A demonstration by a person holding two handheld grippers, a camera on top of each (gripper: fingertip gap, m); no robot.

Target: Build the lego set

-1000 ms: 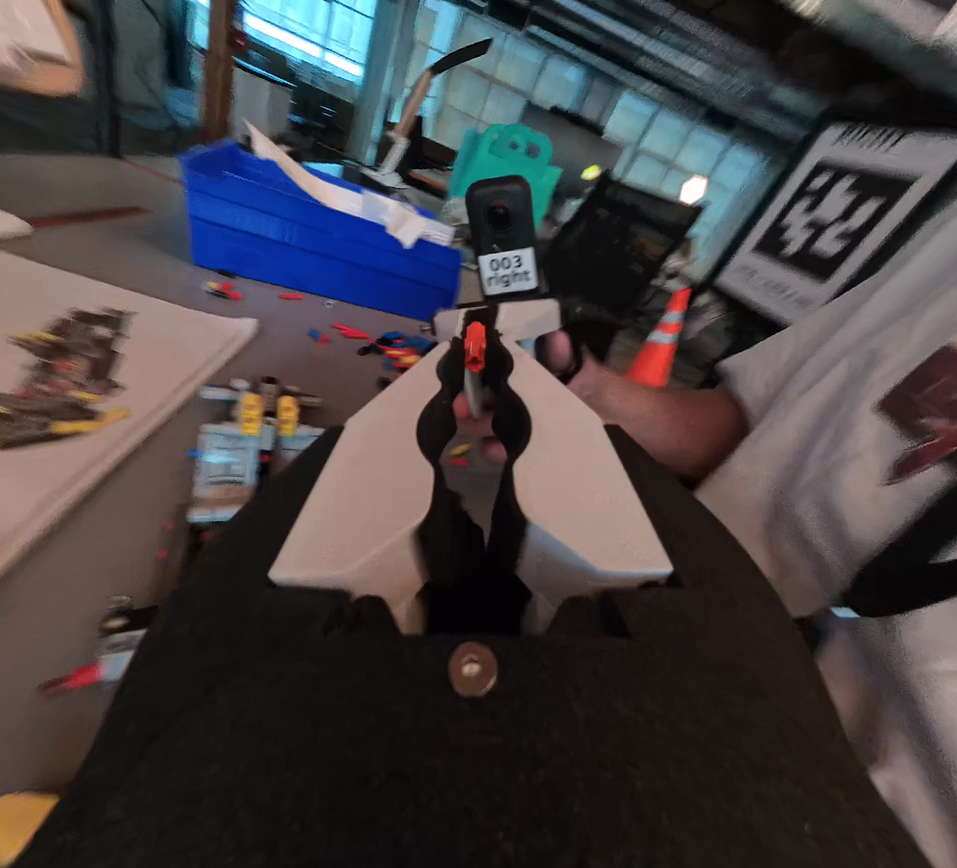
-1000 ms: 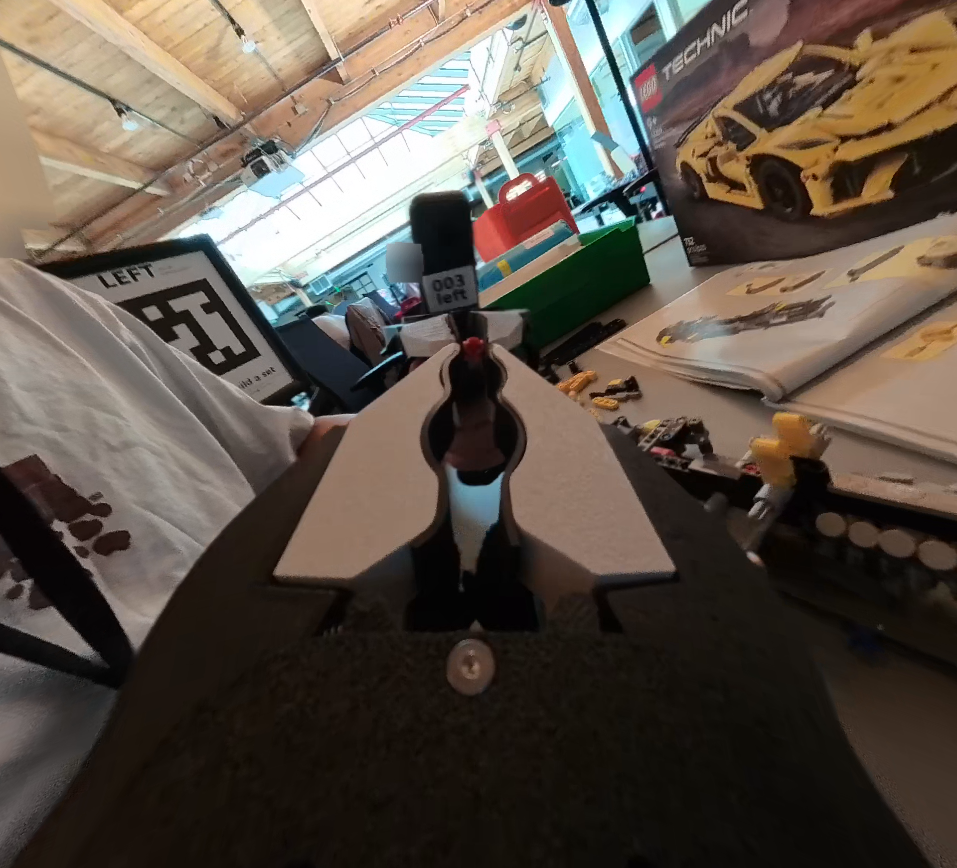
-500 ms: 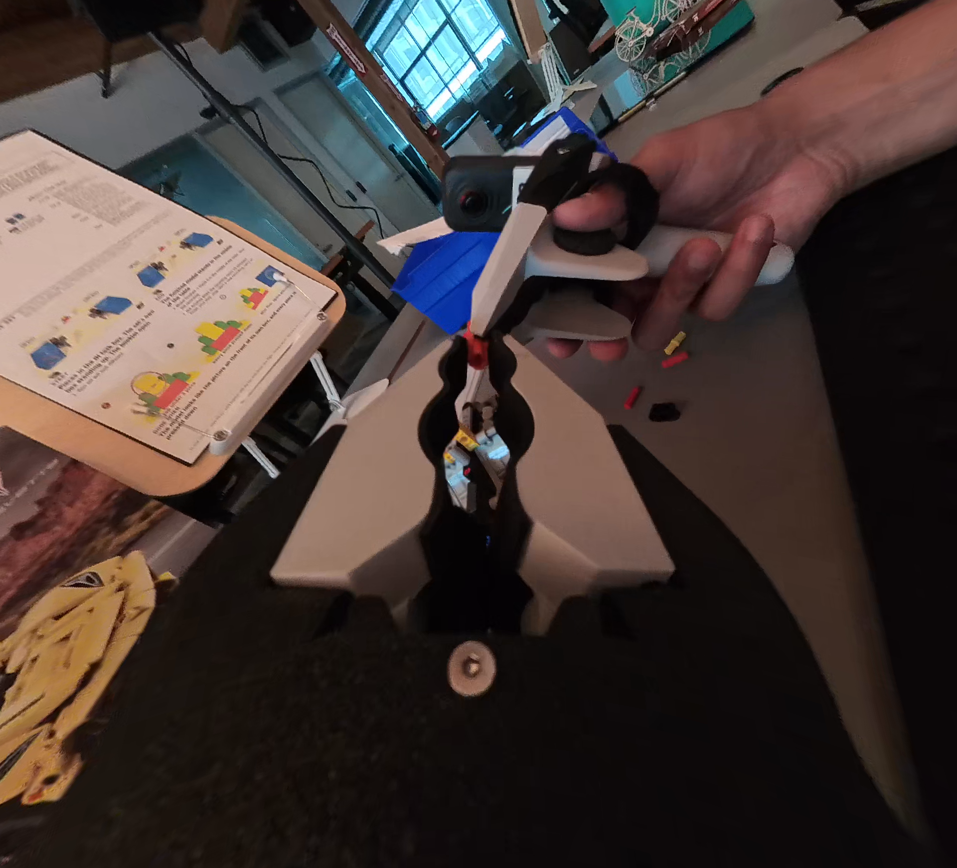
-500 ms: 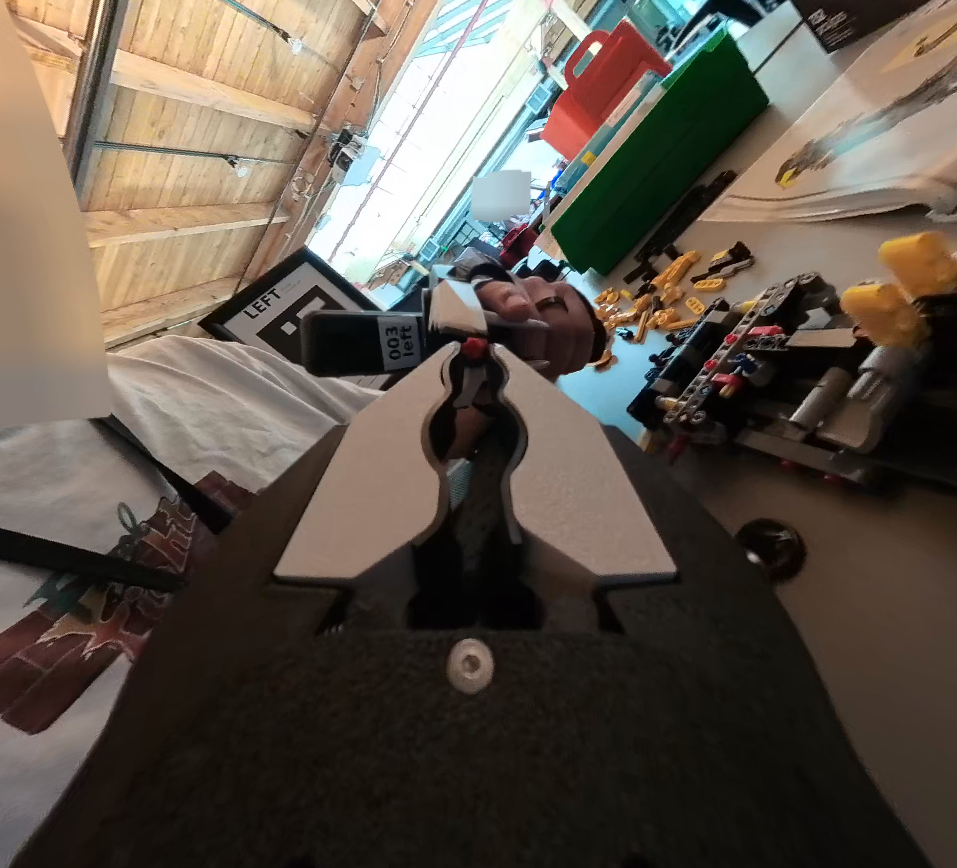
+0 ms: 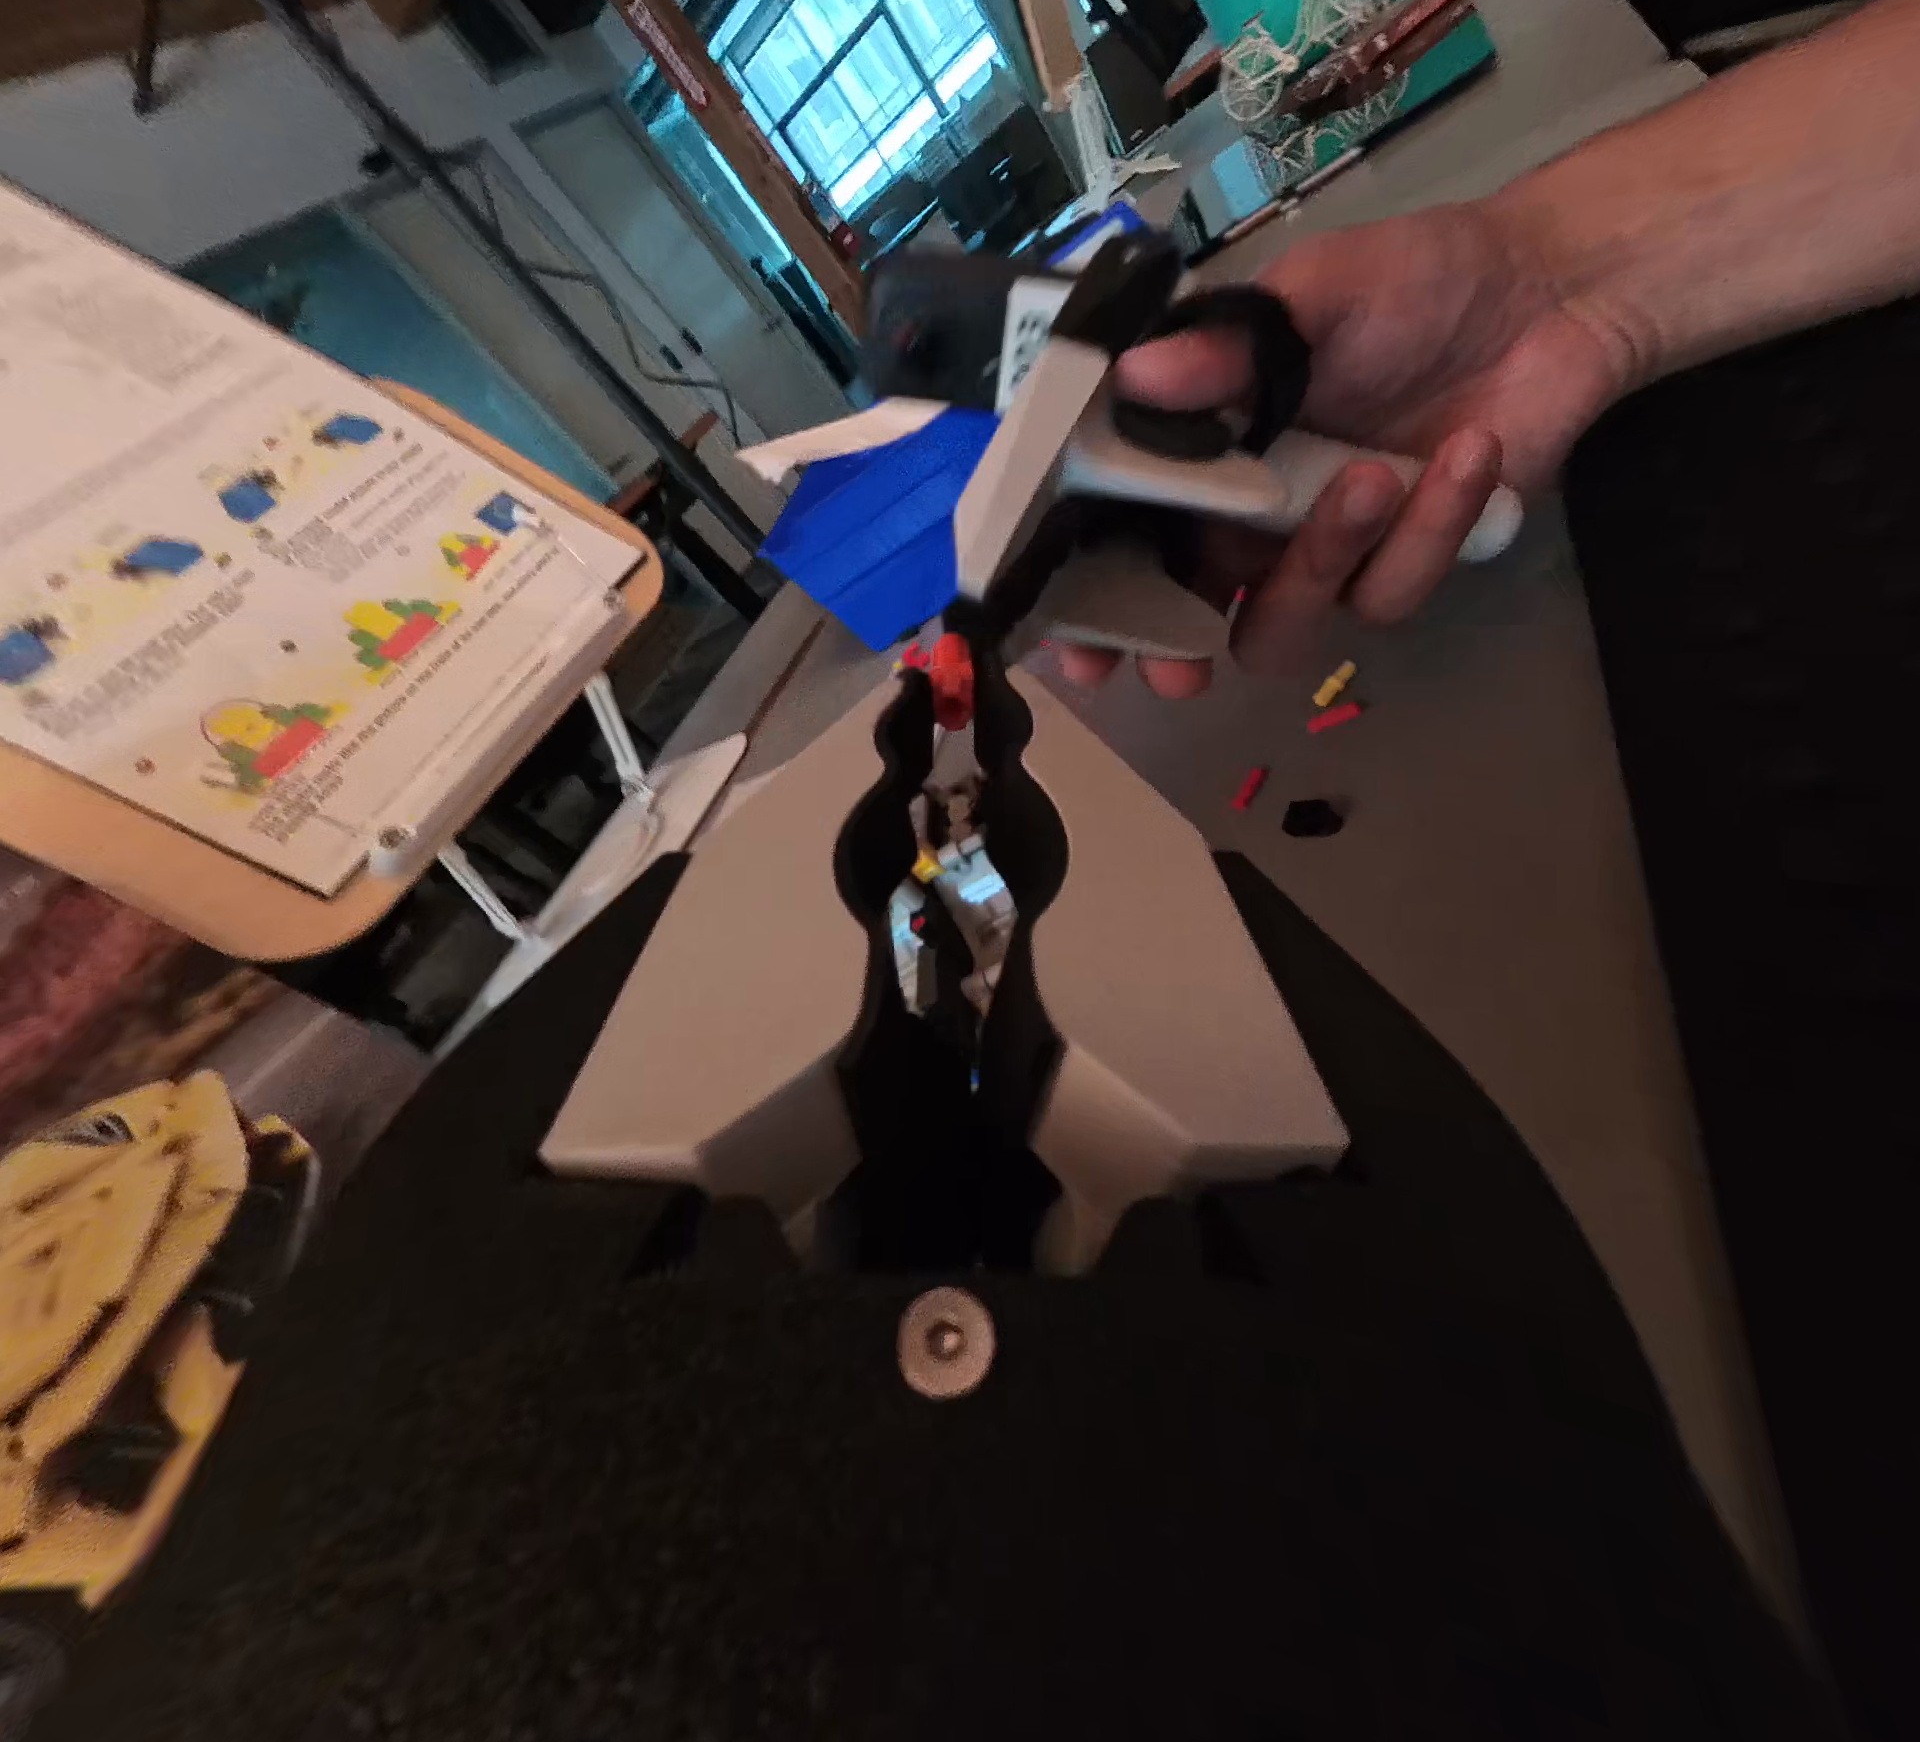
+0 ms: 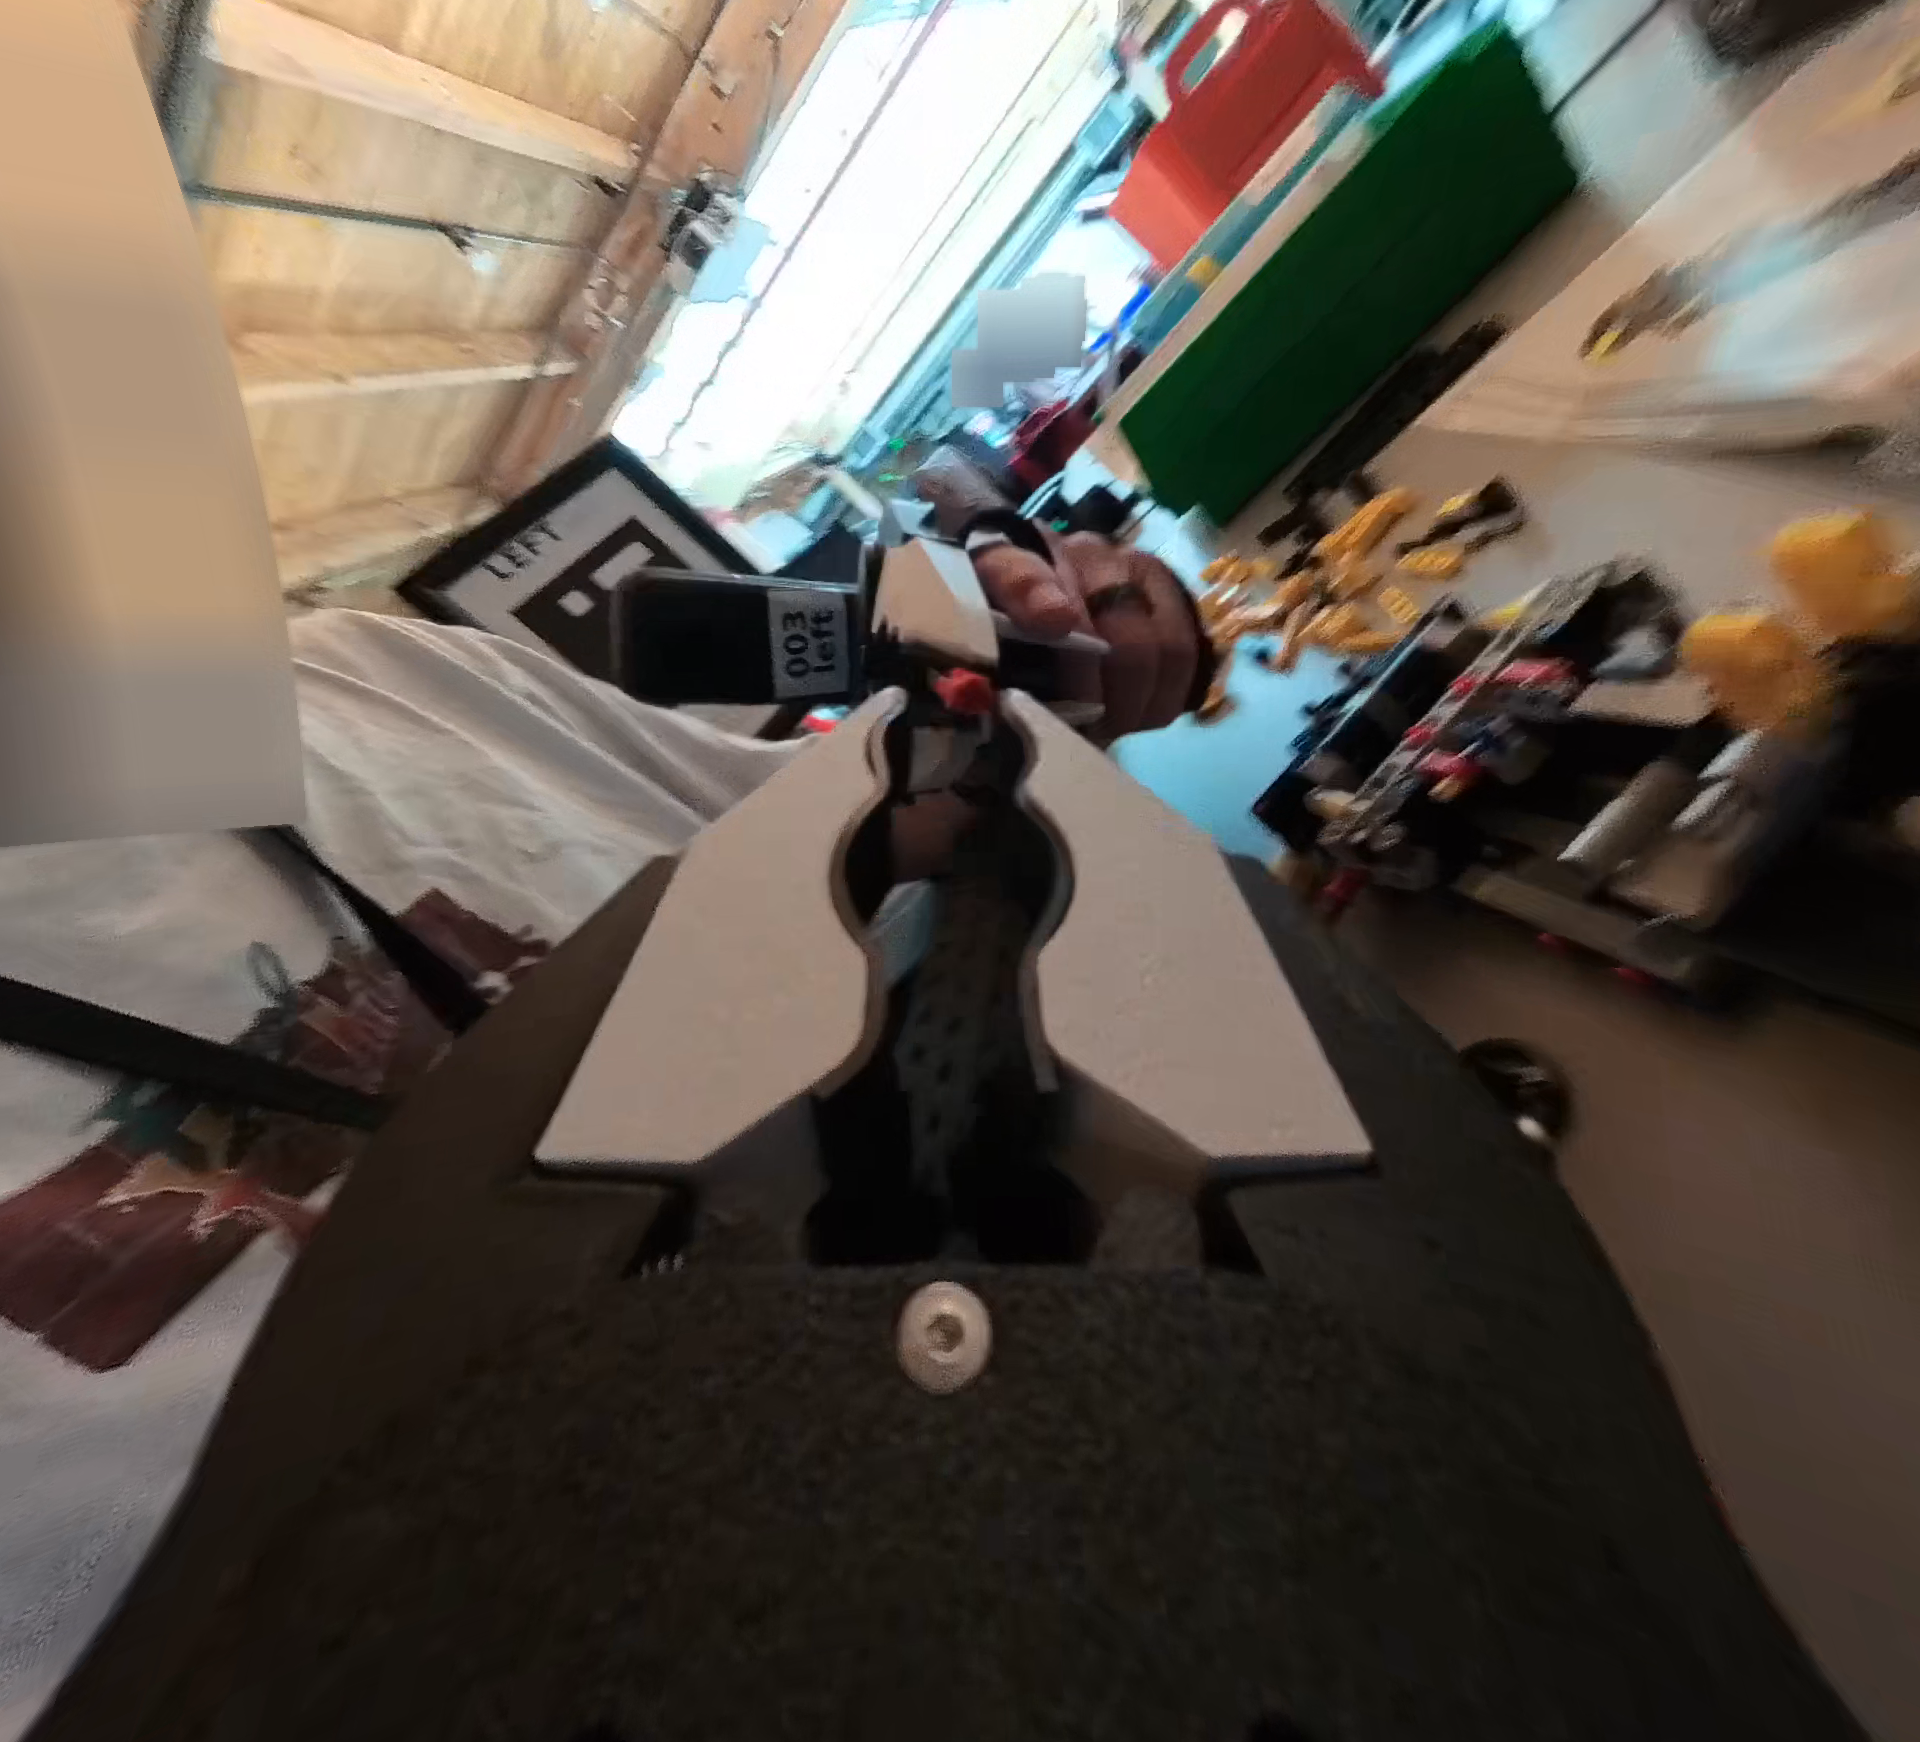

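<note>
My left tongs [image 5: 951, 690] are clenched on a small red plastic lego pin [image 5: 948, 676], right at their tips. My right tongs [image 6: 951, 705] meet them tip to tip and pinch the same pin [image 6: 961, 691]. The half-built black lego car [image 6: 1538, 757] sits on the grey table [image 6: 1662, 1173] to the right of my right tongs.

I count two grippers: the left gripper [image 5: 951, 690] and the right gripper [image 6: 948, 705], with one small red piece [image 5: 948, 672] between their tips. I count two hands, one on each handle: the right hand [image 5: 1434, 435] and the left hand [image 6: 1101, 643]. Loose on the tabletop [image 5: 1455, 861] beside the right hand I count four small pieces: two red, one yellow, one black. I count one blue bin [image 5: 883, 529], one green bin [image 6: 1351, 269] and one partly built model [image 6: 1507, 778]. The scattered yellow pieces [image 6: 1340, 549] are too blurred to count.
</note>
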